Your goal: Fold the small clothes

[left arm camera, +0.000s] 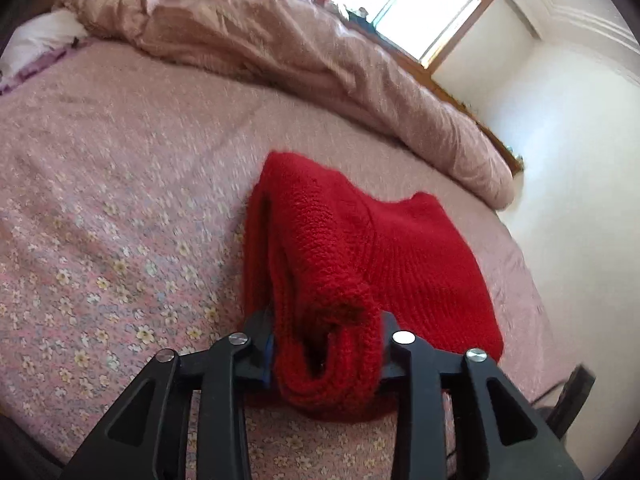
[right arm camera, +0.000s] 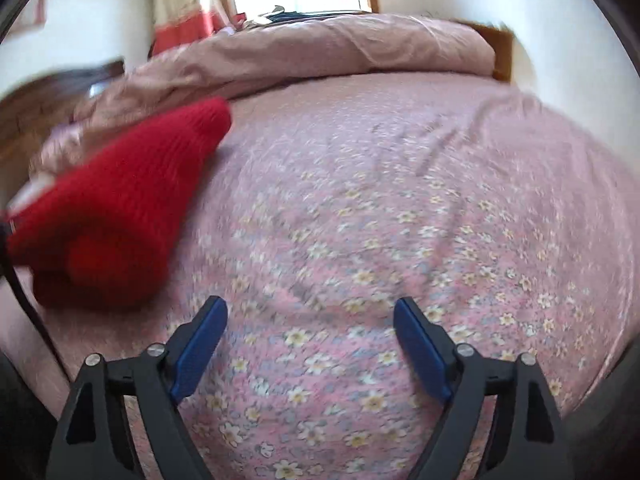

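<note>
Red knit (left arm camera: pixel 340 248) bunched within left gripper (left arm camera: pixel 326 344), pads apparently pinching it to hold the fold; right gripper (right arm camera: pixel 310 344) spread empty, knit at ten o'clock.

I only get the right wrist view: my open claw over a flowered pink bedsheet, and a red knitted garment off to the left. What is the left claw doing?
Observer: The left claw is closed on a bunched fold of the red knitted garment.
Operator: Is the whole garment lifted?
Observer: No. Beyond that fold it lies spread on the flowered pink bedsheet.
Operator: Is anything crowding it?
Observer: No. The rumpled tan quilt lies apart from it, farther up the bed.
</note>
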`<state>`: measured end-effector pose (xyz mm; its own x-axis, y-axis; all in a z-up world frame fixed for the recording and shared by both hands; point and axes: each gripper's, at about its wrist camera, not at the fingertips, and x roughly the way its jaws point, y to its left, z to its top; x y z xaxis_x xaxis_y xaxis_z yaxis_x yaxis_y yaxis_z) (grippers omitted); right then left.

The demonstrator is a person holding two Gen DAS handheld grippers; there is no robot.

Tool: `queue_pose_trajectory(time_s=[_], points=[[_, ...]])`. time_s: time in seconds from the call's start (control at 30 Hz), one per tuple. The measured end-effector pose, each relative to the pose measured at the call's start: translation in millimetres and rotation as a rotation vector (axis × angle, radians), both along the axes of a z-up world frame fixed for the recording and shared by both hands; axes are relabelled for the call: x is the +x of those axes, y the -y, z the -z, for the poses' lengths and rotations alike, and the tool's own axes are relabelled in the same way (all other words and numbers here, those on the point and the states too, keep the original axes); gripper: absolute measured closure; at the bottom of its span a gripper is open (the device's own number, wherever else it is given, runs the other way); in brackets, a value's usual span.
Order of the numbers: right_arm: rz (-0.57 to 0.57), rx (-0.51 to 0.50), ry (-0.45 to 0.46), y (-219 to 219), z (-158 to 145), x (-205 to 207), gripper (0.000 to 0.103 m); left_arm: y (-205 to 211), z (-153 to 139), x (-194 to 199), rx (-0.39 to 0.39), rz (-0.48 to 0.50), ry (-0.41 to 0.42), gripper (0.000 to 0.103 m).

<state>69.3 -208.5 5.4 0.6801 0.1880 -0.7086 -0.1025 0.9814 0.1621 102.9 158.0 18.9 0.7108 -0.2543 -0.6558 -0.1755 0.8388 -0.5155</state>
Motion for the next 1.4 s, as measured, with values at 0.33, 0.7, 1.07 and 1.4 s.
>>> queue_pose_trajectory(time_s=[0.33,0.7,1.07,1.4], points=[[-0.252,0.100,0.163,-40,-80,7,0.072,-12,-37,-49,0.042,-0.010,0.032,0.056],[-0.422,0.159,0.100,-119,-57,31,0.087,46,-60,5,0.275,0.061,0.115,0.069],[-0.414,0.117,0.172,-132,-12,27,0.102,56,0,23,0.360,0.051,-0.004,0.087],[-0.424,0.090,0.161,-134,-21,29,0.103,49,1,17,0.306,0.058,0.051,0.087]])
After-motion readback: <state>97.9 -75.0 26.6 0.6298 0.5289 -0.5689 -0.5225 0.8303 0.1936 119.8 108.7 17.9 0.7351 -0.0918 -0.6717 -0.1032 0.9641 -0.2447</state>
